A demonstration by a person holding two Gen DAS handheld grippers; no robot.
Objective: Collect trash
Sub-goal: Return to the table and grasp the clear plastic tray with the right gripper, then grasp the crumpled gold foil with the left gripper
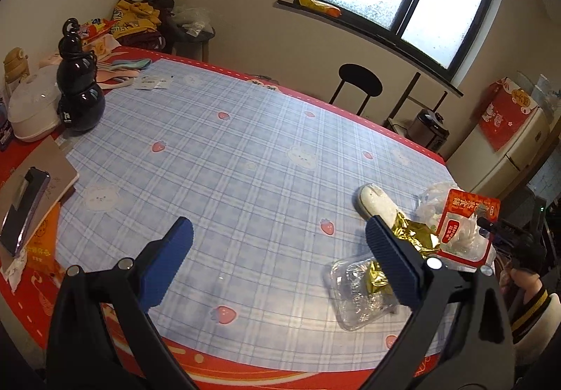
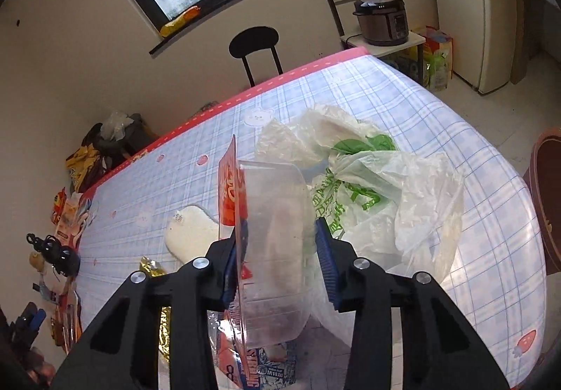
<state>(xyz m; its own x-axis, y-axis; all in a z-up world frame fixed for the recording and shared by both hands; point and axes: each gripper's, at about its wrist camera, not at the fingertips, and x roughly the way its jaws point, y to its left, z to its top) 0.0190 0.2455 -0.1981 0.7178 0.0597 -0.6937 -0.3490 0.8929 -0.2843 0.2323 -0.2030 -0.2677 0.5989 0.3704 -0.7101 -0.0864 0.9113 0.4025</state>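
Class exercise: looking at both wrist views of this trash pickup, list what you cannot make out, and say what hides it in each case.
1. Left wrist view: part of the clear plastic tray and the gold foil wrapper is covered by the left gripper's right-hand finger.
2. Right wrist view: the table beneath the white plastic bag is hidden.
3. Right wrist view: the print on the blister pack is cut off by the bottom edge.

Checked table (image 1: 245,130): clear tray (image 1: 354,295), gold wrapper (image 1: 413,232), plastic bag (image 2: 403,179).
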